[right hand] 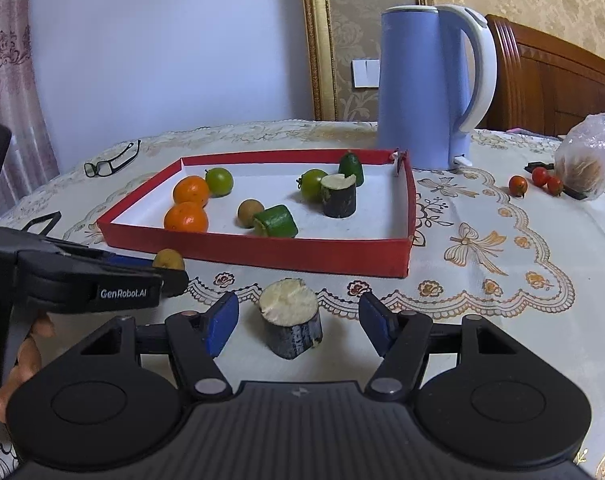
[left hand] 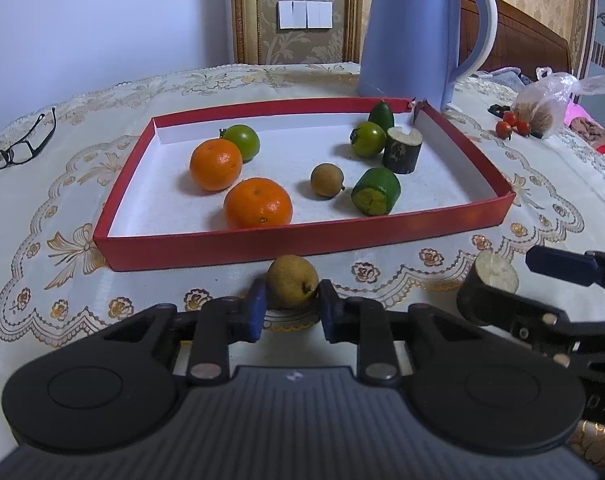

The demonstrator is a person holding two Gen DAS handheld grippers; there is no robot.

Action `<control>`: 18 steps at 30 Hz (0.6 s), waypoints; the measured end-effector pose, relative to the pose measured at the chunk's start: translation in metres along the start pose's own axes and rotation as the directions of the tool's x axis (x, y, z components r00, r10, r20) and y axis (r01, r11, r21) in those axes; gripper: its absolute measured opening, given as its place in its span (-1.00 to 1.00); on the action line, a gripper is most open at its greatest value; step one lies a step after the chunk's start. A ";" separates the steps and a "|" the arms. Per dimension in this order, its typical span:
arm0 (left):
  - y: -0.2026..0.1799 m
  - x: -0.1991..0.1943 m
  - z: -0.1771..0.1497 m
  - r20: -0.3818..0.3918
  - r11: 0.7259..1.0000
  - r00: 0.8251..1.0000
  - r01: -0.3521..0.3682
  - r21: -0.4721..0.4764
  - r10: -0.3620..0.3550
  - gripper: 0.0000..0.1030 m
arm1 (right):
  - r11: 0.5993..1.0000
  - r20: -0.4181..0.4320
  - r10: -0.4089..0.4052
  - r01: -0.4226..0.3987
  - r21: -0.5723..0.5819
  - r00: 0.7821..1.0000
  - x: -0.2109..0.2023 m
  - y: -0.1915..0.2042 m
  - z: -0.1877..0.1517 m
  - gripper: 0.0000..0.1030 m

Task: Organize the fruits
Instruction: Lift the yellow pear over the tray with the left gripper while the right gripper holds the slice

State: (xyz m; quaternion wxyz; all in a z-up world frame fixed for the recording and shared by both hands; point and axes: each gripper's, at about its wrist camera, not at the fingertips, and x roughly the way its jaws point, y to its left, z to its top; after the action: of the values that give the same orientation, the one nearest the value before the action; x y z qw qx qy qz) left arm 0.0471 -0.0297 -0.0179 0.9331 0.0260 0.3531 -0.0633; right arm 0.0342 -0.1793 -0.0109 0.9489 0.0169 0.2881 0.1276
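Red tray (left hand: 286, 242) edge near, left gripper (left hand: 290, 312) (jaws pinched)

Red tray (left hand: 262, 246) on bench, shallow, white inside. Within: two oranges (left hand: 258, 203) touching at left, green tomato (left hand: 242, 142) just behind them; small brown round fruit (left hand: 327, 180) mid-tray; green cut chunk (left hand: 376, 191) on its side beside it; dark-skinned pale-topped chunk (left hand: 402, 150) upright at right, second green tomato (left hand: 367, 139) and green pointed piece (left hand: 381, 116) behind. Outside, near front wall: yellow-brown fruit (left hand: 292, 282); dark chunk (right hand: 292, 326) upright, pale cut face up.
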 end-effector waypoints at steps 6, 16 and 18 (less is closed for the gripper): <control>0.001 -0.011 -0.001 0.037 0.999 0.999 -0.041 0.010 0.040 -0.52 | 0.999 0.008 -0.005 0.006 -0.038 1.000 0.000 0.006 -0.001 0.28; 0.008 -0.021 0.005 0.051 0.998 0.996 -0.069 0.004 0.069 -0.52 | 0.999 -0.002 0.011 -0.011 -0.033 1.000 0.006 0.010 0.001 0.28; 0.008 -0.023 0.008 0.060 0.997 0.995 -0.078 0.002 0.078 -0.52 | 0.999 -0.005 0.010 -0.010 -0.032 1.000 0.007 0.010 0.001 0.28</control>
State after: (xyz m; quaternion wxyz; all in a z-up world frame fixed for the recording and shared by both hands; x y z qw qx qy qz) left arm 0.0367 -0.0198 0.0030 0.9450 0.0400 0.3235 -0.0284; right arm 0.0383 -0.1678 -0.0131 0.9478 0.0029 0.2881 0.1368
